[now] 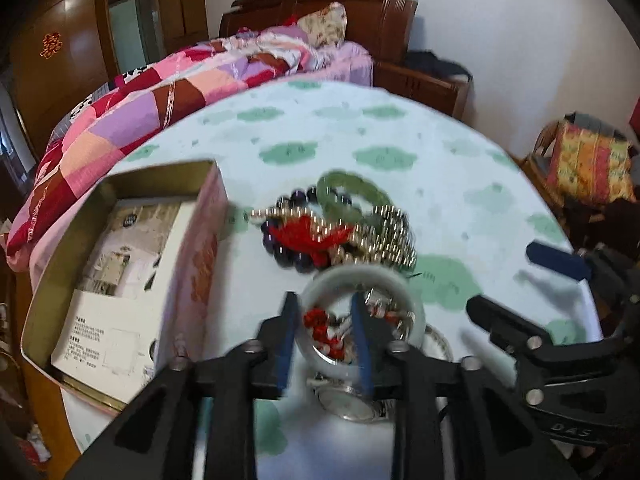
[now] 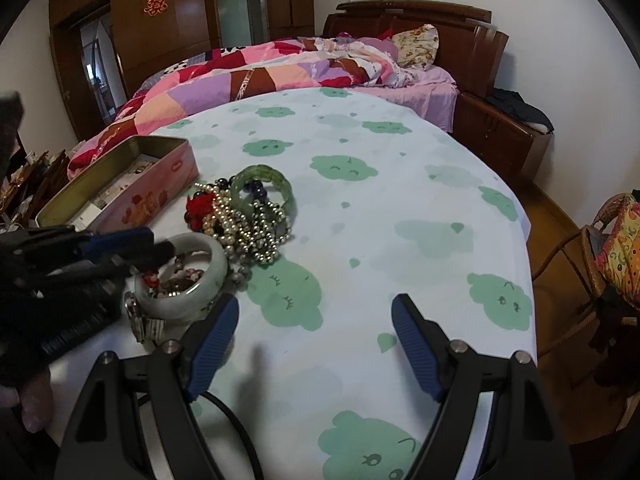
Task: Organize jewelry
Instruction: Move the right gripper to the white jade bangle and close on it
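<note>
A pale jade bangle [image 1: 360,280] lies on the table over a red bead string [image 1: 320,328] and a silver watch [image 1: 352,400]. My left gripper [image 1: 324,312] straddles the bangle's near-left rim, one finger outside and one inside the ring, partly closed; a firm grip cannot be told. Beyond lies a pile: a green bangle [image 1: 352,192], pearl strands [image 1: 384,236], dark beads, a red tassel. An open pink tin [image 1: 120,280] stands at the left. My right gripper [image 2: 316,320] is open and empty over the cloth, right of the pale bangle [image 2: 188,280], the pile [image 2: 248,216] and the tin [image 2: 120,188].
The round table has a white cloth with green cloud prints [image 2: 360,208]. A bed with a patchwork quilt [image 2: 260,76] is behind. A wicker chair [image 2: 608,248] stands at the right. The tin holds a printed booklet [image 1: 116,272]. A cable [image 2: 236,432] runs under my right gripper.
</note>
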